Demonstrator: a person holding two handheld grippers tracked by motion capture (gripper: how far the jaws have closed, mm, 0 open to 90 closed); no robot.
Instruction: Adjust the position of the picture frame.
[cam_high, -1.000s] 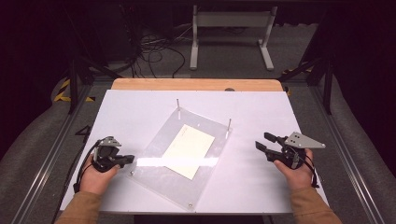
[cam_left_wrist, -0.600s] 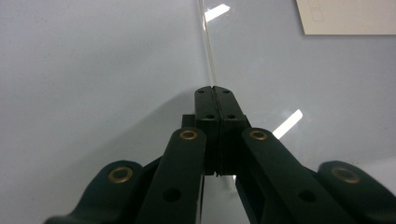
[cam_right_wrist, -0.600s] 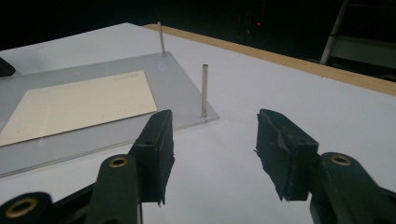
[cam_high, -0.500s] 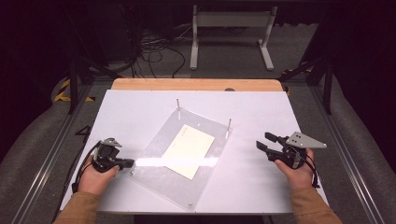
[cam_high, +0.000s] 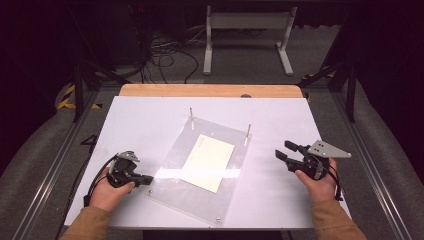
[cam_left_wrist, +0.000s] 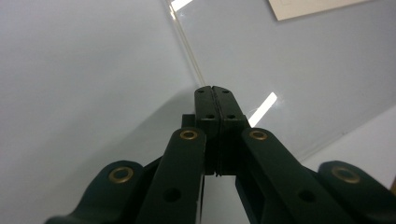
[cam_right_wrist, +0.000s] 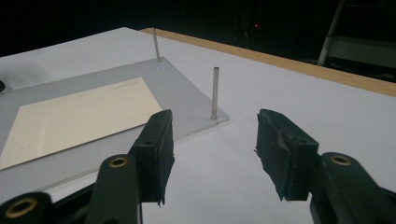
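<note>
Clear plastic sheet (cam_high: 200, 187) lies flat and askew at the middle of the white surface (cam_high: 145, 120), with a cream card (cam_high: 208, 162) resting on it. Two thin metal pins (cam_high: 248, 132) stand upright at the sheet's far corners. Left tongs (cam_high: 146, 178) sit at the sheet's near-left edge; in the left gripper view the jaws are pressed together with no gap between them, their tips right at that edge (cam_left_wrist: 189, 46), and whether the sheet is caught between them cannot be told. Right tongs (cam_high: 281, 151) are held just beyond the sheet's right side, apart from it, jaws spread and empty, pointing toward the nearer pin (cam_right_wrist: 215, 92).
</note>
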